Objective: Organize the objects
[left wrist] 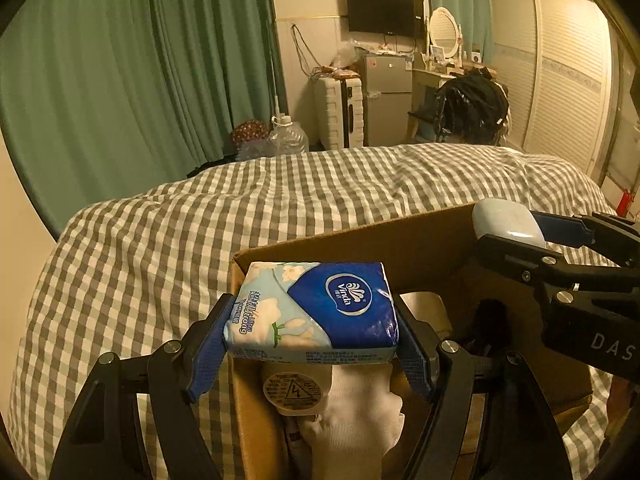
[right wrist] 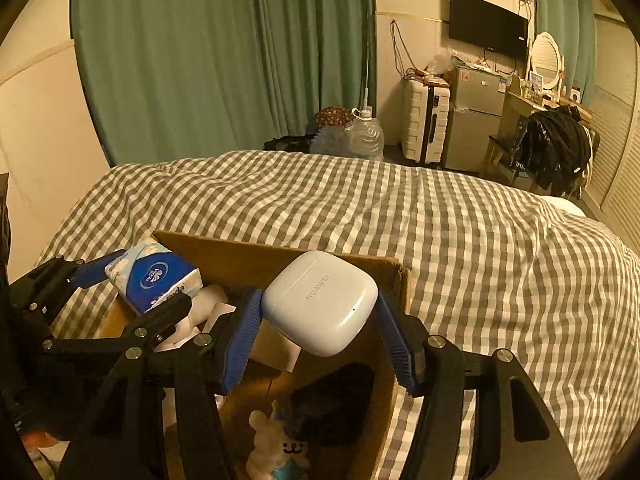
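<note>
My left gripper (left wrist: 314, 334) is shut on a blue and white Vinda tissue pack (left wrist: 316, 310) and holds it over the open cardboard box (left wrist: 360, 240) on the bed. The pack also shows in the right wrist view (right wrist: 154, 276). My right gripper (right wrist: 318, 318) is shut on a white Huawei earbuds case (right wrist: 320, 302) above the same box (right wrist: 240, 254); the case shows in the left wrist view (left wrist: 506, 220). Inside the box lie a white sock (left wrist: 356, 412), a round labelled item (left wrist: 294, 392), a dark object (right wrist: 332, 402) and a small plush toy (right wrist: 276, 448).
The box sits on a grey and white checked bedcover (right wrist: 460, 232). Beyond the bed are green curtains (right wrist: 224, 52), water jugs (right wrist: 364, 136), a white suitcase (right wrist: 426, 124), a small fridge (right wrist: 474, 116), and a chair with dark clothes (right wrist: 554, 148).
</note>
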`<state>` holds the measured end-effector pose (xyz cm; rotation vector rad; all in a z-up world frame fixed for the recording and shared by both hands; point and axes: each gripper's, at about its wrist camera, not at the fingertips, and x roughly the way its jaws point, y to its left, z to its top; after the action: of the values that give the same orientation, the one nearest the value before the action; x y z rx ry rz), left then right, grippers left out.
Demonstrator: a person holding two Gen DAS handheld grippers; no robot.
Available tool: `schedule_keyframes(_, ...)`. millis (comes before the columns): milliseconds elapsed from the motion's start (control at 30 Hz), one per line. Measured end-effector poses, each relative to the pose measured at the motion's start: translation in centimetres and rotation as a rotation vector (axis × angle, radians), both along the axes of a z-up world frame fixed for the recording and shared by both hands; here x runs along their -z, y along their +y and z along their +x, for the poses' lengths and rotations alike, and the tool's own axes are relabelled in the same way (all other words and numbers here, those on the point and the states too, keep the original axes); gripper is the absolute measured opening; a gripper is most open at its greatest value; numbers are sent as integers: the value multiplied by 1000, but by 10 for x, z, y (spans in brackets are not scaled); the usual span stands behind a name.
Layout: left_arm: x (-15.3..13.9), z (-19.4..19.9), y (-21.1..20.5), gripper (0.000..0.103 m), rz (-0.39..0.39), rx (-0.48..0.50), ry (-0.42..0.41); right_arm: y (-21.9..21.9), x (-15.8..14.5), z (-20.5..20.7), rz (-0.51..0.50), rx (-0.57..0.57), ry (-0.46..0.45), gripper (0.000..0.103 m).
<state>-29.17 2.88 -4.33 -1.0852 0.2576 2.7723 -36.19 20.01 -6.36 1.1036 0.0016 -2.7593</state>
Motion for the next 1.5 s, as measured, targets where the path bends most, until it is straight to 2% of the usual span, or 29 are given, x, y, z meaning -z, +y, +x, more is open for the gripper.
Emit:
schedule_keyframes(300,6,1,15,79,-40,51,2,0,7,0,-15,1,-12,58)
schedule_keyframes(367,5,2,17,86,-48,52,10,1,8,0,-31,0,-16,58)
schedule_keyframes(433,3,1,21,93,-58,43,30,4,4,1,-46,2,9,64)
schedule_keyframes(500,1,0,22,94,-58,33,44,6,0,4,-52,11,40,78)
schedule_keyframes(733,-14,7,21,97,-64,3,56,9,-21,17,-61,41,79,82)
schedule_keyframes(967,-67,47,14,99,-72,-3,146,14,-72,57,-39,80,162,87)
schedule_keyframes(1333,-167,125,-2,102,-3,-26,310,8,-181,158,20,118,341,94)
schedule_keyframes(1500,-196,157,-11,103,18,-36,376,3,-206,197,51,132,385,96)
